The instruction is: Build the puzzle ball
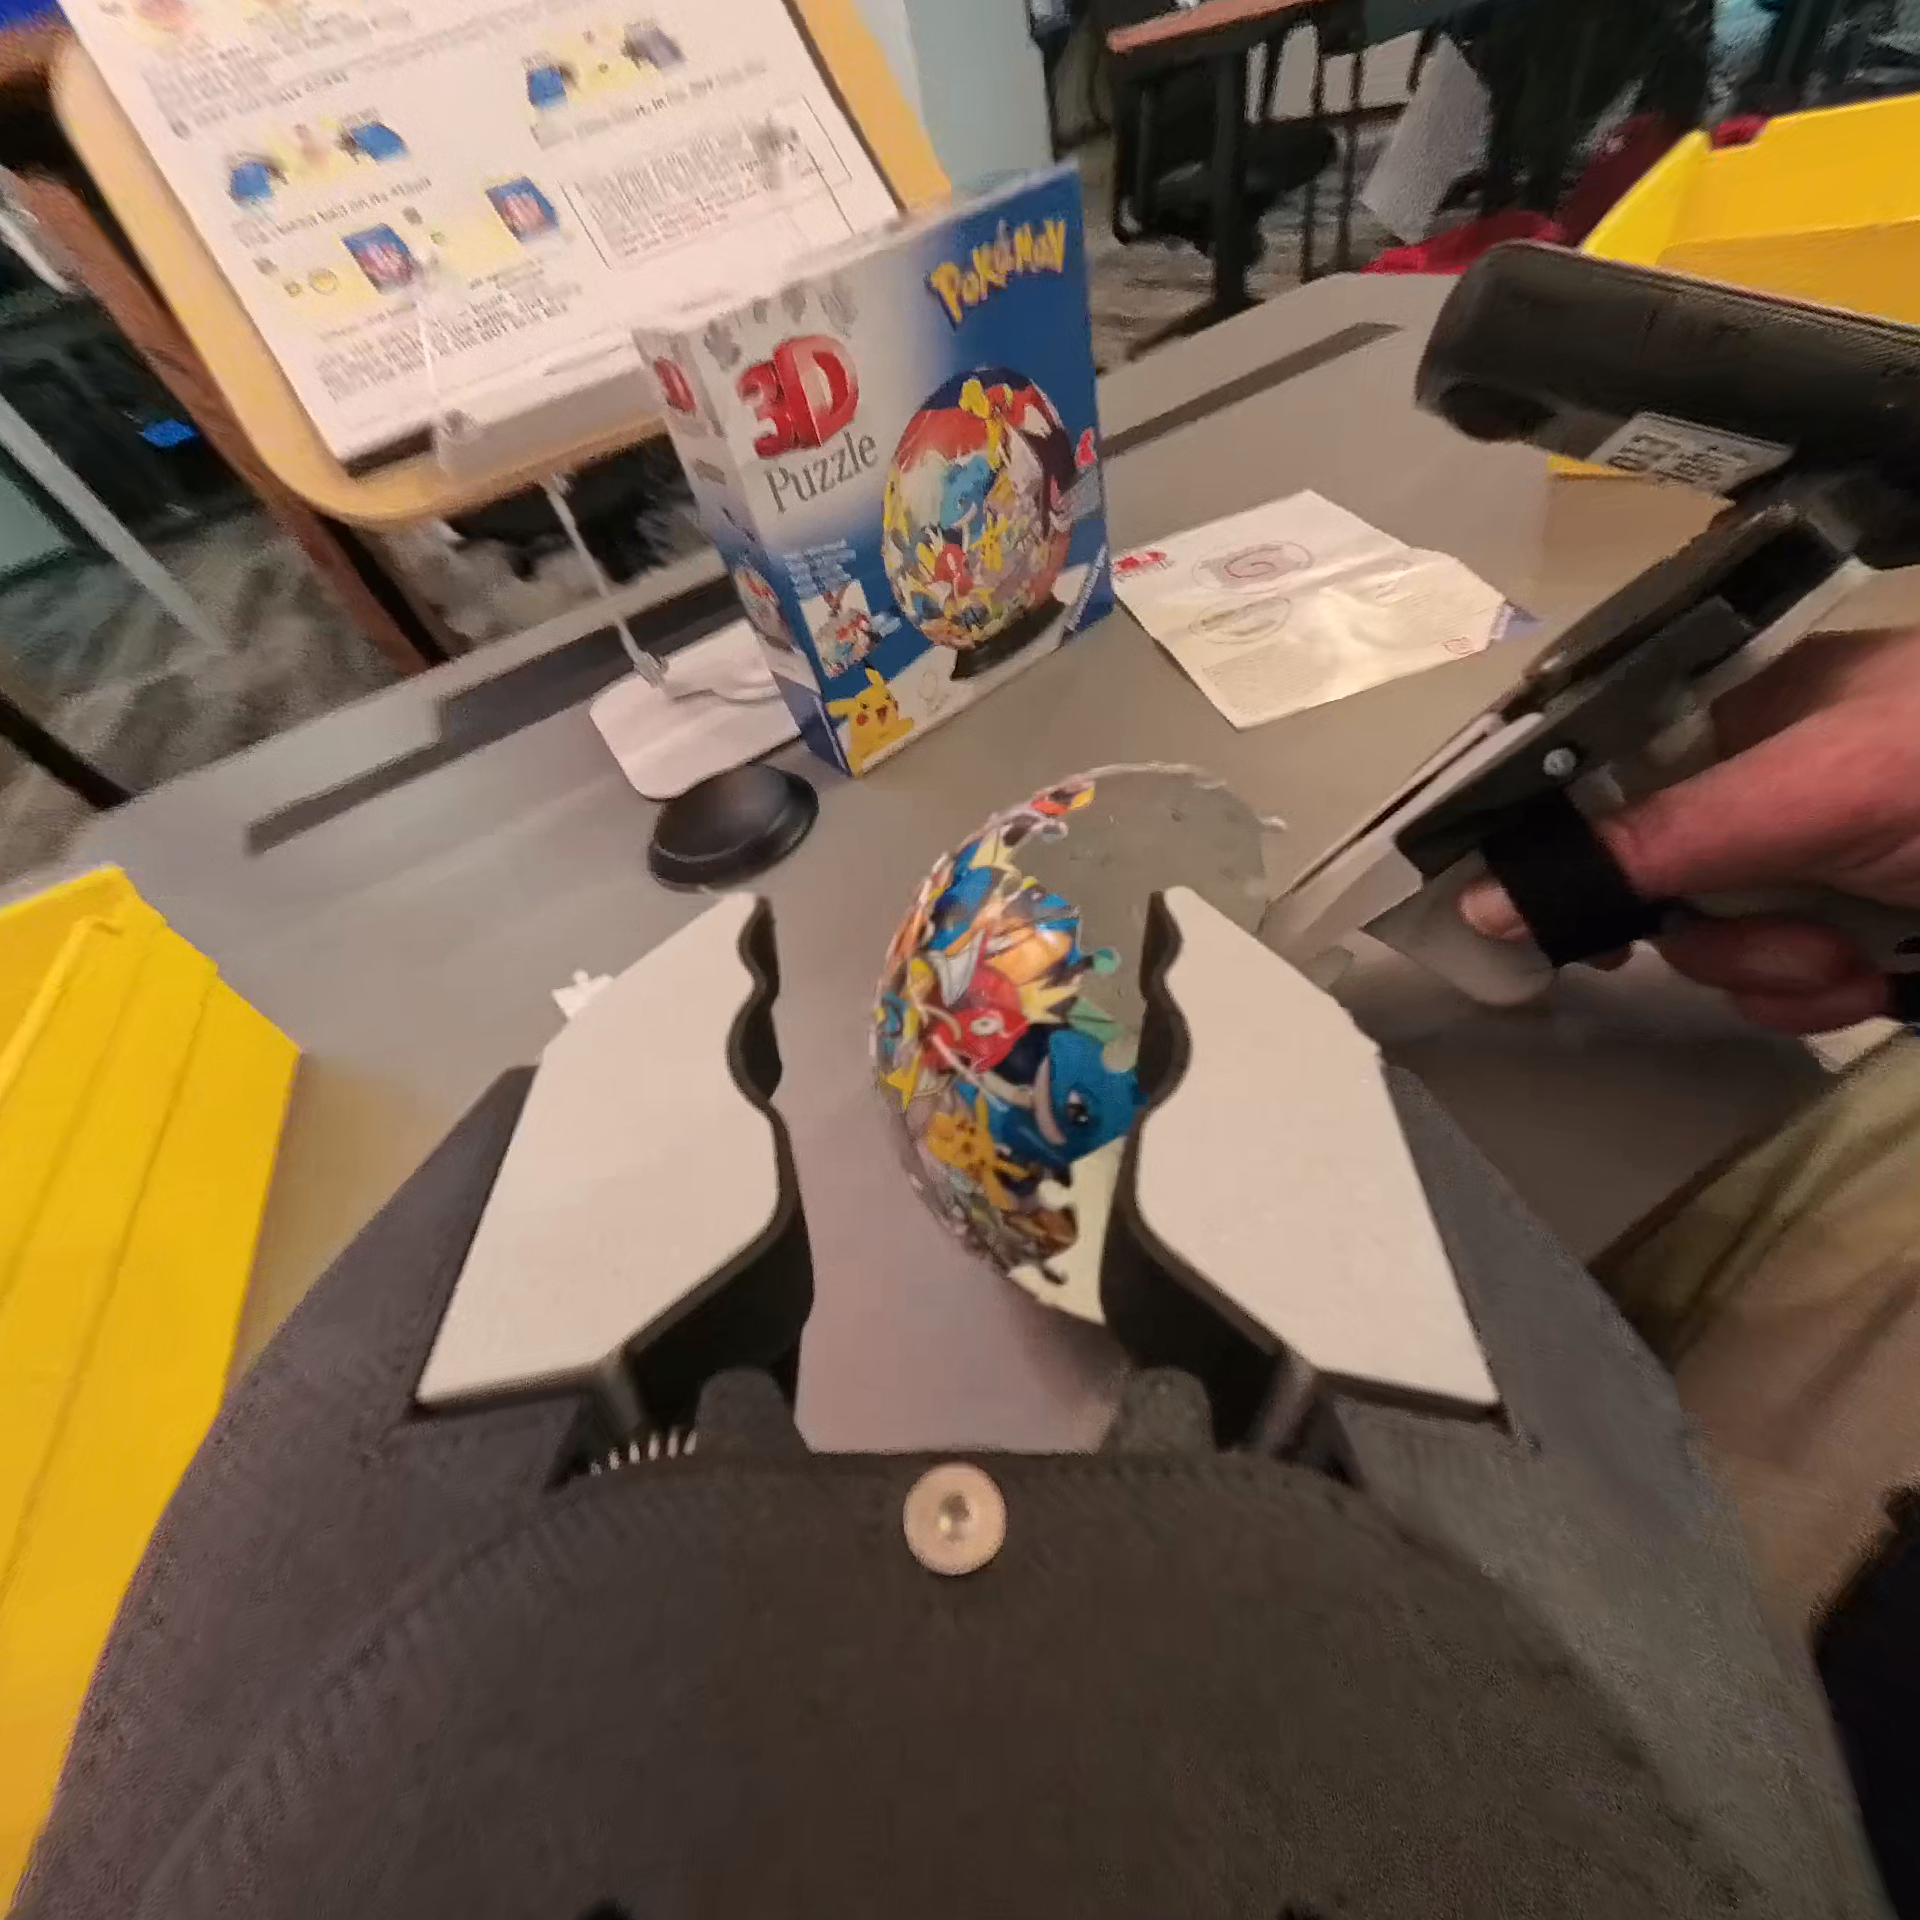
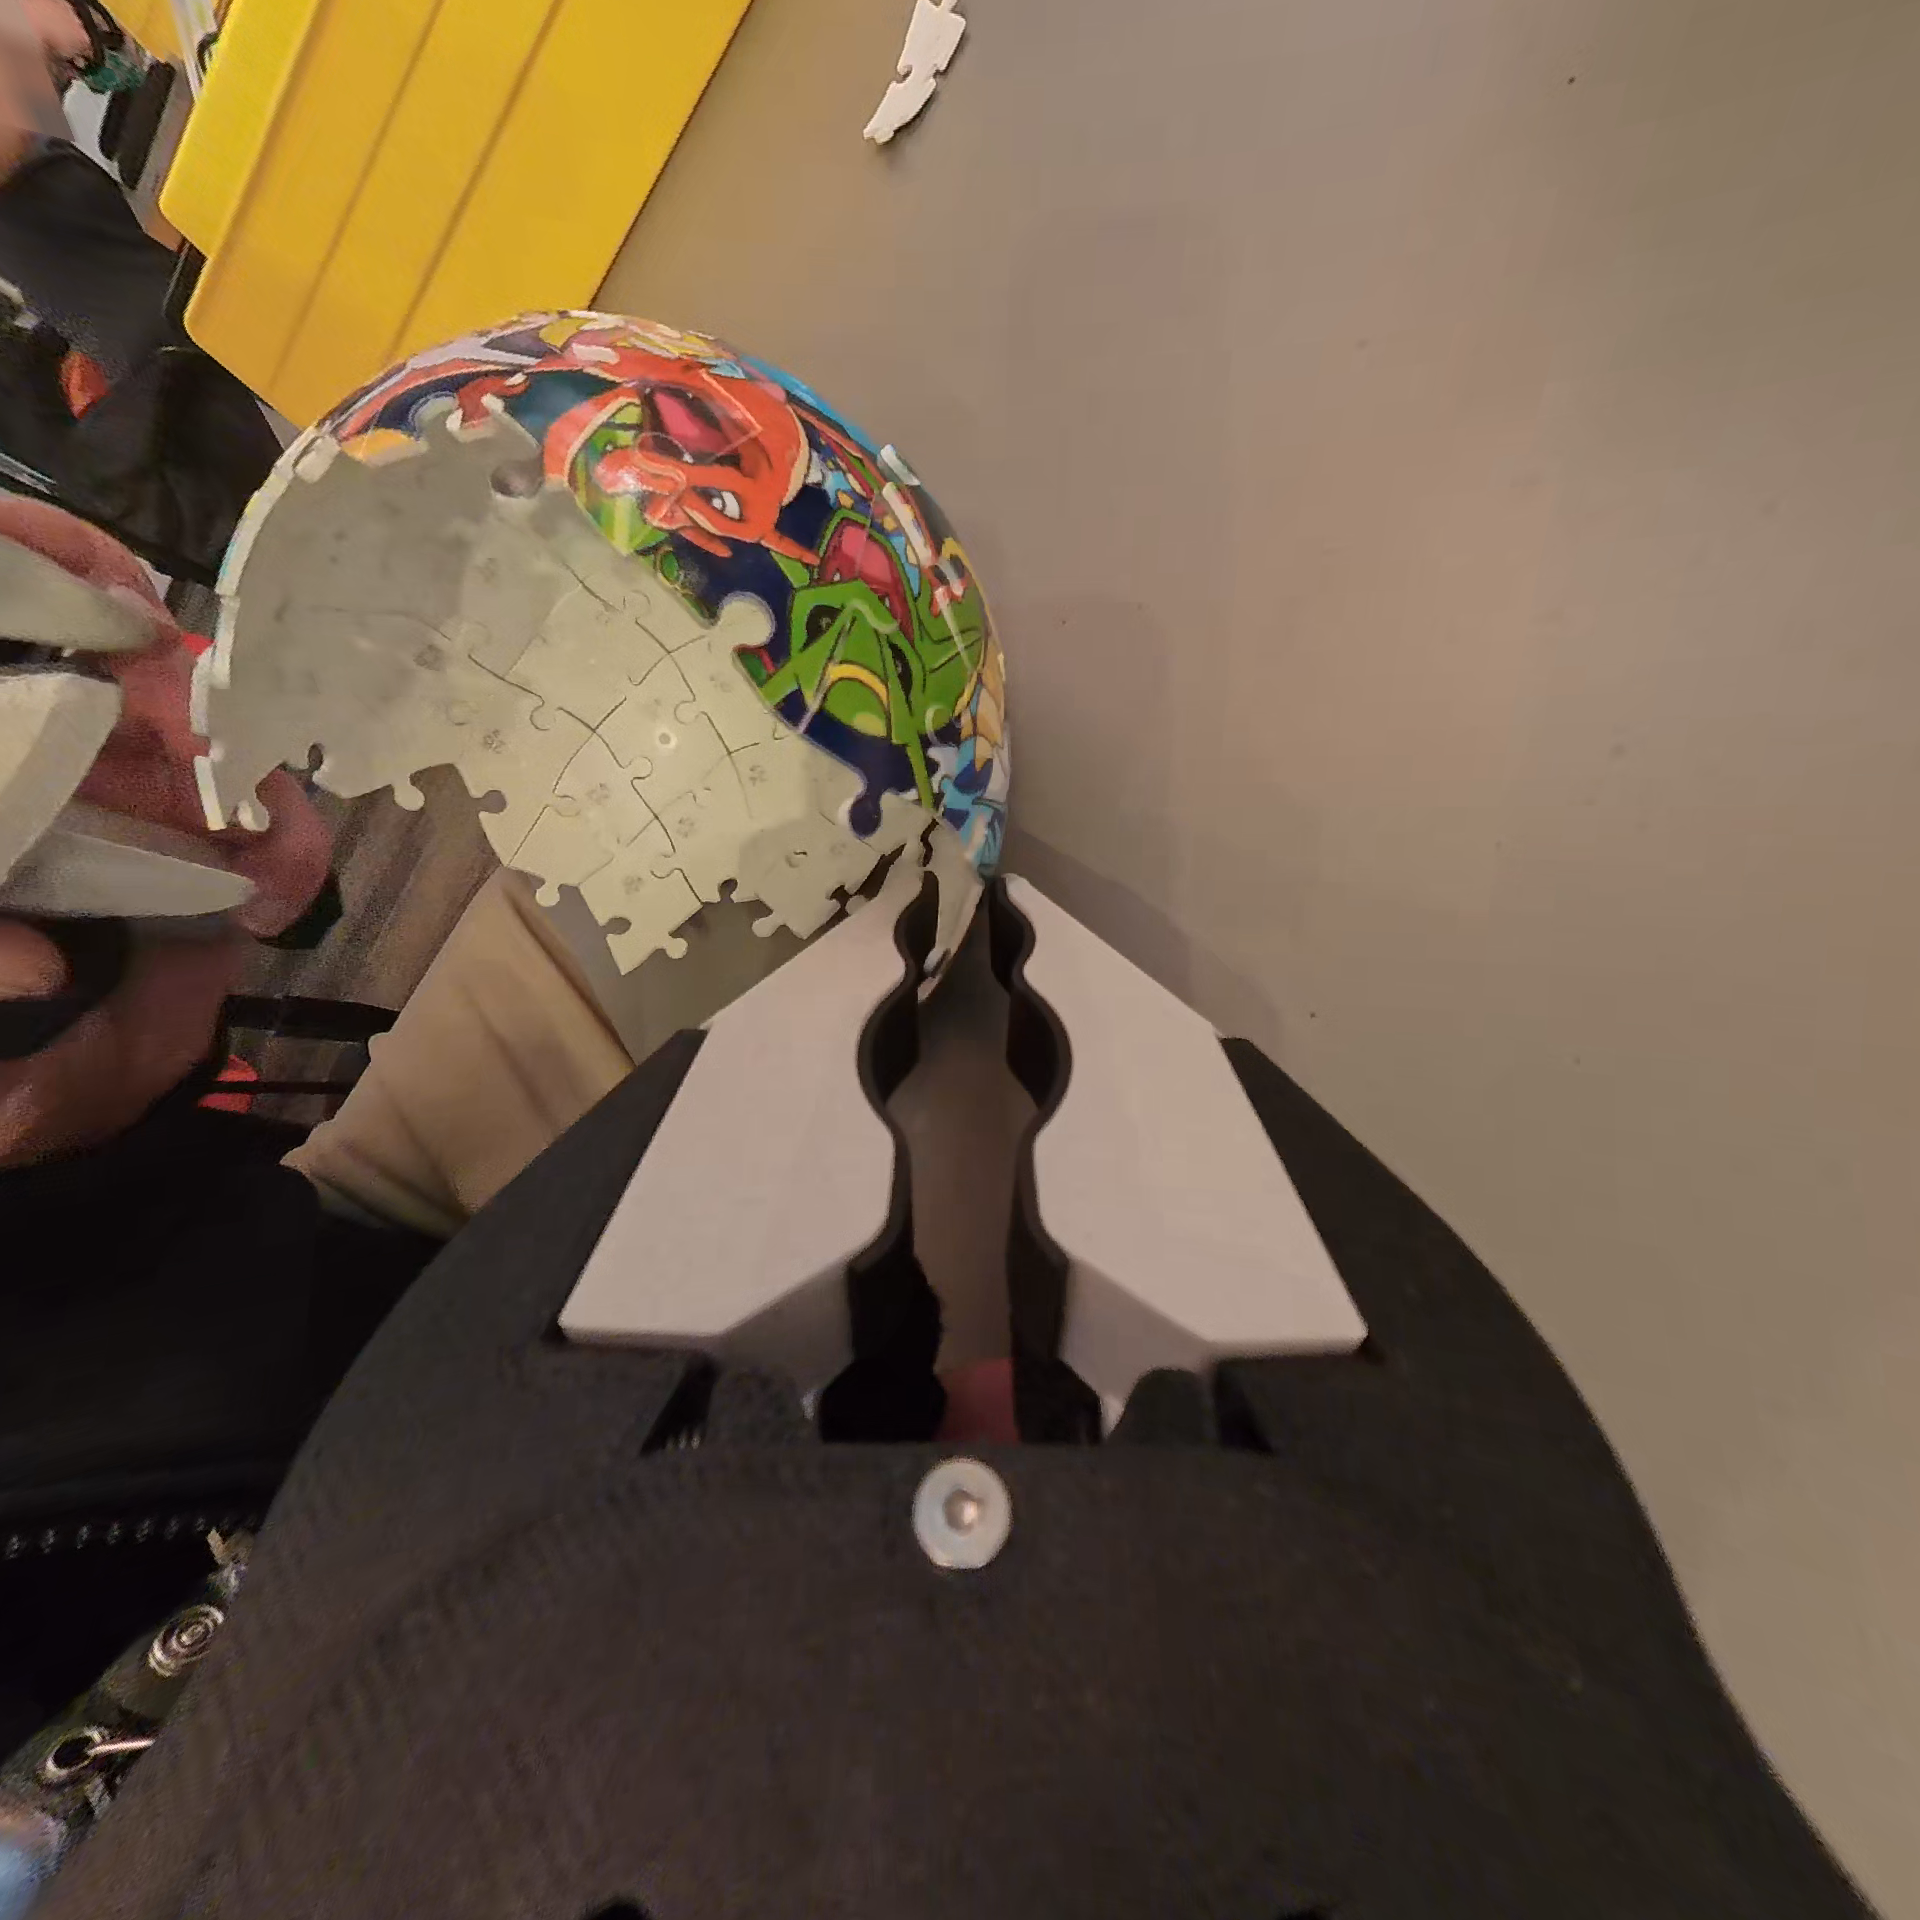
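Observation:
The partly built puzzle ball (image 1: 997, 1039) is an open shell, colourful outside and pale grey inside, held in the air above the grey table (image 1: 468, 914). My left gripper (image 1: 961, 914) is open, its fingers on either side of the shell, which lies close to the right finger. My right gripper (image 2: 951, 899) is shut on the jagged rim of the ball (image 2: 623, 623). It also shows in the left wrist view (image 1: 1288, 925), held by a hand and pinching the shell's far edge. The left gripper's fingers (image 2: 52, 613) show at the left edge of the right wrist view.
The puzzle box (image 1: 914, 468) stands behind the ball, with a black round stand (image 1: 732, 821) in front of it and a paper leaflet (image 1: 1320, 603) to the right. Yellow bins (image 1: 94, 1143) (image 1: 1787, 208) flank the table. A loose white piece (image 2: 920, 73) lies on the table. The loose white piece (image 2: 920, 73) is about 25 centimetres from both grippers' fingertips.

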### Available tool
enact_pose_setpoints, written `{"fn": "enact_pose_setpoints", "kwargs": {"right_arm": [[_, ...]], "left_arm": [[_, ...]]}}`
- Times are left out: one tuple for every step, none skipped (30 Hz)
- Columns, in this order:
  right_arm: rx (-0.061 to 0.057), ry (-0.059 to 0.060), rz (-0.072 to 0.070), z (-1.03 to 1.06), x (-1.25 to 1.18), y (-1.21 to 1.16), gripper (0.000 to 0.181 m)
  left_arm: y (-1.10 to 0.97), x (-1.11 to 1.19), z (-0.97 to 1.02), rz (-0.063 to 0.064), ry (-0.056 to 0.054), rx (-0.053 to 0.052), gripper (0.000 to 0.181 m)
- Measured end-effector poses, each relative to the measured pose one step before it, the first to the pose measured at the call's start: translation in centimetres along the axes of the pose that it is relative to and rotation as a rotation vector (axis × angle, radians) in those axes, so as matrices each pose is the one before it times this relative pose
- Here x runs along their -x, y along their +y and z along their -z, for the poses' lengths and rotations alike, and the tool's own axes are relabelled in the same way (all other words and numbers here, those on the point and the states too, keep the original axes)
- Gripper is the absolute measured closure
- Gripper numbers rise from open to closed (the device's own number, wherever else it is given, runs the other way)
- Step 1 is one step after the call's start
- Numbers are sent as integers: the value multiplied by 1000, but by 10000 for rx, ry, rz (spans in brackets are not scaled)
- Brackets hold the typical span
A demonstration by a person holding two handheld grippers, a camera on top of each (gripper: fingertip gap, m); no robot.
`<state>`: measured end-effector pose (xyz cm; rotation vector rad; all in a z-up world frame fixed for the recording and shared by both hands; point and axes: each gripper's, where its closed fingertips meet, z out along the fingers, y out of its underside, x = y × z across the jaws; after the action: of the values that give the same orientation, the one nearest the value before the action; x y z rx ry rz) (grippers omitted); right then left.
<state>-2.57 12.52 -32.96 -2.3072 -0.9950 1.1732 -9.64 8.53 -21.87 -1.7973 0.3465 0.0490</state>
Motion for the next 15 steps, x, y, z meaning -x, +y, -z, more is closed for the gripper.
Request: {"fn": "enact_pose_setpoints", "kwargs": {"right_arm": [[-16, -25, 1, 14, 47, -36, 173], [-16, -21, 25, 10, 65, -36, 173], [-5, -25, 7, 6, 51, -30, 173], [2, -51, -9, -6, 67, -15, 173], [17, -55, -2, -10, 58, 1, 172], [11, -18, 7, -22, -9, -26, 172], [14, -22, -16, -23, -11, -11, 172], [15, -51, -37, -8, 24, -33, 172], [2, -50, -47, -3, 40, -46, 172], [2, -35, -46, -9, 12, -41, 172], [37, -10, -38, -20, -14, 21, 172], [50, 13, -17, -14, -45, 35, 172], [9, 23, -43, 18, -91, 5, 172], [-12, -32, -115, 28, -83, -17, 172], [29, -51, -132, -1, -74, 51, 172]], "left_arm": [[224, 163, 108, 232, 586, 228, 112], [191, -302, 136, 240, 970, 175, 113], [546, -33, 44, 321, 824, 399, 109], [761, 263, 9, 273, 648, 459, 106], [979, -215, -32, 268, 962, 524, 107], [987, -153, -168, 382, 901, 555, 102], [651, 238, -237, 197, 532, 295, 100], [345, -4, -250, 44, 533, 2, 100], [277, -117, -354, 104, 514, 40, 99], [109, 4, -368, 55, 281, 59, 98], [-155, -224, -233, -66, 255, -104, 98], [-132, -21, -145, -68, 46, -85, 98], [-16, 61, -115, -63, -38, 3, 97], [-152, -112, -62, -20, 19, -97, 97], [-74, -44, -81, -70, -71, -52, 97]]}}
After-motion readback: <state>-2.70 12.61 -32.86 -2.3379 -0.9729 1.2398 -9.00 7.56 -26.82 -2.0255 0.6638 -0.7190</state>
